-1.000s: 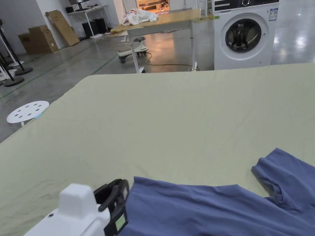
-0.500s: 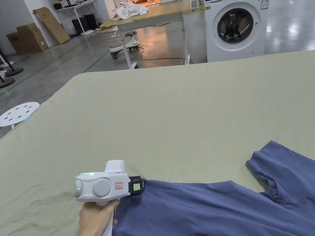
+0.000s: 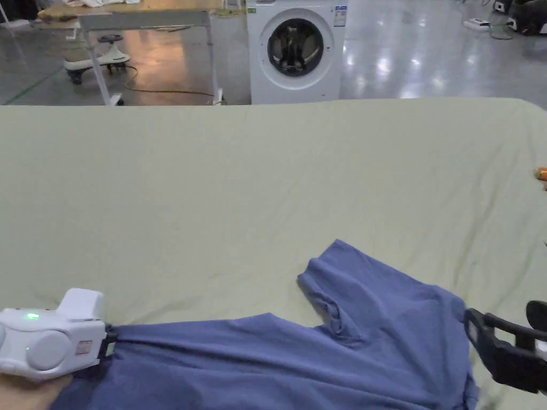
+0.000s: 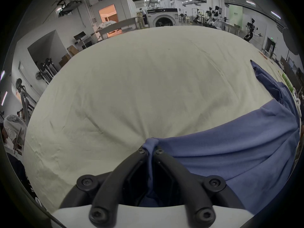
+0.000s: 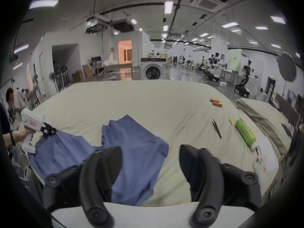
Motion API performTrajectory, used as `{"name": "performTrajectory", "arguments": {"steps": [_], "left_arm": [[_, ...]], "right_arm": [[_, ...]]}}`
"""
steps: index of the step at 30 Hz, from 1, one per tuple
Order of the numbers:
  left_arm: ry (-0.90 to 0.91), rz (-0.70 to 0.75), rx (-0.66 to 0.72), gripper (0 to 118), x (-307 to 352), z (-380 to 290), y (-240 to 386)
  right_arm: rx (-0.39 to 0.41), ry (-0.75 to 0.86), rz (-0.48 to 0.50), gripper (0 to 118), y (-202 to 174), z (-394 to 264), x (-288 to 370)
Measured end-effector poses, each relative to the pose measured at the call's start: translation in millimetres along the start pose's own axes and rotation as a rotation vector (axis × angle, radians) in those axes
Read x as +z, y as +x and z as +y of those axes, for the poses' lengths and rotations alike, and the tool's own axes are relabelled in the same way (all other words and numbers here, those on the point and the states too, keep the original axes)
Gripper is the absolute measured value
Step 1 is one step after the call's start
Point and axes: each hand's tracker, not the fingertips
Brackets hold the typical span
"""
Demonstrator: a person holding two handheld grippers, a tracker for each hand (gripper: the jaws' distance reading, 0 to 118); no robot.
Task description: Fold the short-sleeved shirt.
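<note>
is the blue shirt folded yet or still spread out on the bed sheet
Still spread out, not folded. The blue shirt lies open with one sleeve sticking out; the left claw pinches a corner and the right claw is open.

You see even, bright indoor light from rectangular ceiling panels (image 5: 168, 7), which show as white strips in the right gripper view. Your head view is sharp and undistorted; the polished floor (image 3: 406, 58) at the far right carries white glare patches, and shadows on the green sheet (image 3: 267, 176) are faint, marking only shallow creases. Both gripper views are fisheye: straight edges bow, and a black vignette rings each frame. In your left gripper view, focus holds across the sheet. In your right gripper view, motion blur smears the right margin, notably the green roller (image 5: 245, 133) and the near jaws.
</note>
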Motion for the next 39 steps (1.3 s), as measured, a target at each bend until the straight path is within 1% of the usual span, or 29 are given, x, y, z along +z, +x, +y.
{"name": "performTrajectory", "arguments": {"steps": [1,2,3,4,6,7,8,9,11,13,14,15,16,17,18,19,21,23,24,25,27,29,32,34,35,37,39], "left_arm": [[-0.009,-0.01,0.013,1,0.7,1.5,-1.9],[-0.016,-0.019,0.022,1,0.2,2.8,-3.9],[-0.021,-0.025,0.029,1,-0.2,3.9,-5.1],[-0.027,-0.03,0.034,1,-0.6,5.0,-6.0],[-0.034,-0.034,0.038,1,0.2,5.7,-6.2],[-0.037,-0.035,0.037,1,0.1,6.1,-6.1],[-0.041,-0.035,0.035,1,-1.1,6.4,-6.3],[-0.045,-0.035,0.032,1,-2.5,6.7,-6.8],[-0.051,-0.033,0.028,1,-2.7,7.6,-6.6],[-0.053,-0.033,0.028,1,-2.4,7.7,-6.8],[-0.05,-0.032,0.03,1,-2.2,7.3,-6.7],[-0.048,-0.03,0.028,1,-2.4,6.4,-6.3],[-0.045,-0.028,0.024,1,-2.6,6.1,-5.9],[-0.043,-0.026,0.021,1,-2.3,5.7,-5.5],[-0.042,-0.024,0.019,1,-2.5,5.5,-5.3],[-0.041,-0.022,0.017,1,-2.3,5.3,-5.0],[-0.035,-0.016,0.021,1,1.2,5.6,-4.6],[-0.019,-0.018,0.026,0,10.3,4.9,-8.1],[0.016,-0.028,0.025,0,18.9,4.2,-11.4],[0.07,-0.042,0.039,0,33.7,3.2,-16.2],[0.192,-0.078,0.09,0,70.6,1.4,-27.8],[0.322,-0.125,0.141,0,119.0,2.2,-41.9],[0.51,-0.13,0.207,0,188.5,9.9,-60.9],[0.613,-0.145,0.232,0,235.5,19.5,-65.9],[0.667,-0.155,0.242,0,255.3,25.3,-71.2],[0.757,-0.122,0.258,0,288.9,40.5,-75.8],[0.814,-0.108,0.269,0,316.5,58.9,-83.7]], "right_arm": [[0.009,0.0,0.017,77,4.2,10.3,-17.5],[0.001,-0.028,0.038,77,9.2,21.3,-38.8],[-0.007,-0.088,0.064,77,18.6,26.5,-62.9],[-0.014,-0.138,0.069,77,22.4,34.0,-86.0],[0.031,-0.303,0.021,77,22.5,44.3,-133.7],[0.068,-0.352,-0.004,77,21.7,44.7,-157.0],[0.113,-0.406,0.003,77,19.8,44.3,-177.3],[0.13,-0.438,0.023,77,18.6,41.8,-194.0],[0.112,-0.512,0.031,76,16.1,33.9,-223.3],[0.11,-0.577,-0.025,77,15.9,23.0,-243.3],[0.08,-0.568,0.001,77,17.2,20.5,-244.8],[0.075,-0.544,-0.013,76,16.4,21.5,-241.0],[0.071,-0.529,-0.009,64,17.3,22.5,-236.6],[0.074,-0.498,0.027,49,18.4,22.3,-231.9],[0.097,-0.489,0.032,32,18.7,22.0,-229.4],[0.109,-0.485,0.021,4,14.4,22.2,-221.9],[0.125,-0.465,0.016,3,16.3,21.6,-216.5],[0.107,-0.439,0.035,3,16.4,25.8,-204.8],[0.096,-0.39,0.048,3,17.8,29.8,-193.5],[0.109,-0.341,0.05,3,19.2,35.5,-178.5],[0.108,-0.243,0.057,3,23.1,52.0,-141.8],[0.07,-0.146,0.061,3,32.8,70.0,-102.7],[-0.031,0.009,0.092,3,47.3,99.3,-45.7],[-0.066,0.112,0.076,3,53.6,118.9,-14.7],[-0.071,0.158,0.077,3,53.0,132.2,3.9],[-0.083,0.242,0.062,3,54.9,154.4,28.0],[-0.091,0.308,0.062,3,56.0,179.3,44.4]]}}
